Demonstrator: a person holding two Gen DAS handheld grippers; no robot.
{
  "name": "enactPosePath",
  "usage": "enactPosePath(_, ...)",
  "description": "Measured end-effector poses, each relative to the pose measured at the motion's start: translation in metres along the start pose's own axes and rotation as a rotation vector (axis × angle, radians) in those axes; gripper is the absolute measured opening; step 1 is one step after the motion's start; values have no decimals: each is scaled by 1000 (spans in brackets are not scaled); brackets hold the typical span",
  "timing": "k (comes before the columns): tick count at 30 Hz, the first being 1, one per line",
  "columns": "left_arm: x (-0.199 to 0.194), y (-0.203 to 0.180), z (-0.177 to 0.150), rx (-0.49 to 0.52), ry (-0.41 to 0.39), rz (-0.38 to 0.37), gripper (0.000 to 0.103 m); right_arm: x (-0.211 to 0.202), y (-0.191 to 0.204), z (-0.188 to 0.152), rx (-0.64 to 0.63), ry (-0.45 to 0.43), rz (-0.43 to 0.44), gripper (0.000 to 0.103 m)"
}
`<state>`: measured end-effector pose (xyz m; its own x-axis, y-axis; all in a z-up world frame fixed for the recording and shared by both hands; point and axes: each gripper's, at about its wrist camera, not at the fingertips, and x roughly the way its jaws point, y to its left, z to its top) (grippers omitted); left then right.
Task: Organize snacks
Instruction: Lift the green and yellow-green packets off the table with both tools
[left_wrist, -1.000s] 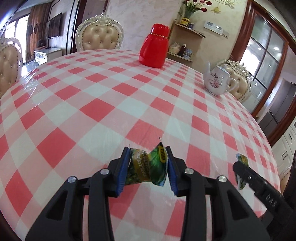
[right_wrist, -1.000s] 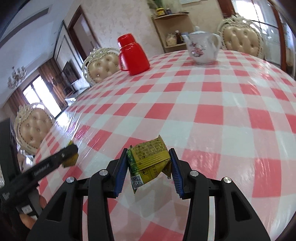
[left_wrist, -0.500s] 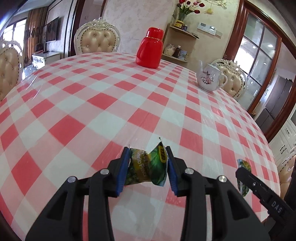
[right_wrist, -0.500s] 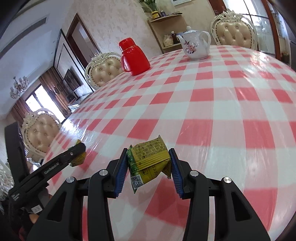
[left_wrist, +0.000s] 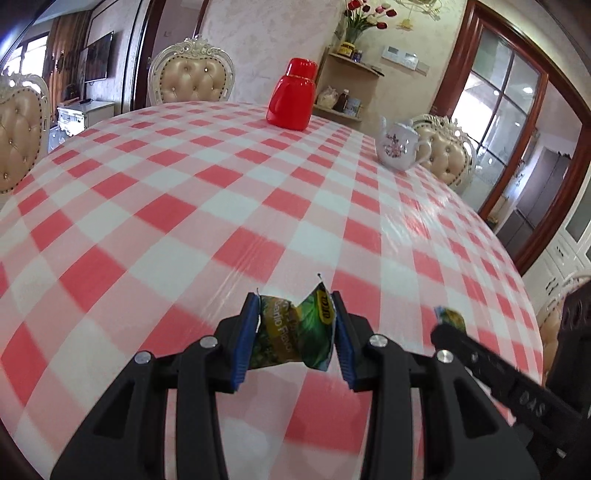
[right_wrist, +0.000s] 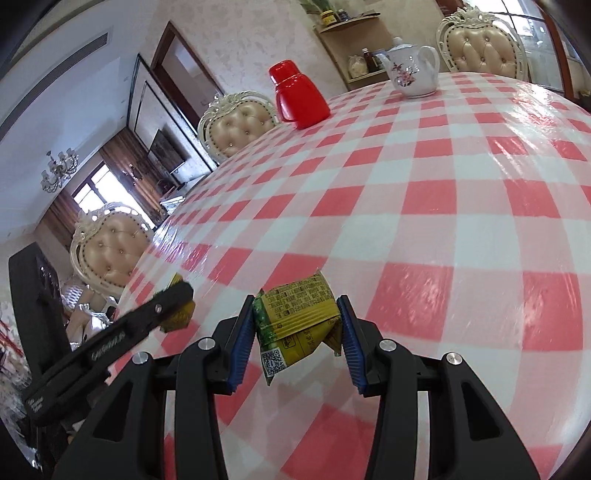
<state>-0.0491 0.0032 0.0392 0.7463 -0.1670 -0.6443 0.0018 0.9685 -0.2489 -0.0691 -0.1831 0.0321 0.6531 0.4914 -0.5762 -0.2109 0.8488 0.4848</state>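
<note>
Checked tablecloth (left_wrist: 207, 206) spreads ahead of both claws; left gripper (left_wrist: 295, 328) clamps 1 green snack packet (left_wrist: 291, 332), right gripper (right_wrist: 297, 328) clamps 1 yellow snack packet (right_wrist: 295, 314), both lifted clear, likely for carrying.

Bright daylight from the windows (left_wrist: 498, 92), glare on the tablecloth (right_wrist: 517, 122), fisheye-bent edges, slight blur.

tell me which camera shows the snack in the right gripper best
The right wrist view: the yellow-green snack packet sits centred between the right gripper pads, its printed back and QR code readable. The left wrist view shows only a corner of it poking past the right gripper's finger at the frame's right.
</note>
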Motion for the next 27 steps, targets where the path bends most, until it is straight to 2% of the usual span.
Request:
enactPosePath(11, -70, 20, -48, 184, 47, 102, 40, -13, 45, -39, -109, 49, 28, 44)
enactPosePath(18, -123, 46, -49, 266, 19, 136, 37, -11, 69, -54, -176, 79, 25, 44)
enactPosePath(21, -137, 64, -50, 267, 17, 139, 25, -7, 77, -57, -201, 87, 19, 44)
enactPosePath(24, -136, 84, -47, 218, 43, 91, 25, -2, 81, -57, -203, 96, 15, 44)
enactPosePath(25, -134, 91, -45, 184, 51, 60, 27, 0, 82, -57, -206, 97, 12, 44)
enactPosePath(26, -131, 96, -44, 148, 54, 16, 32, 1, 83, -57, -210, 98, 9, 44)
enactPosePath(27, -126, 95, -43, 128, 58, 1, 61, 2, 84, -58, -214, 98, 8, 44)
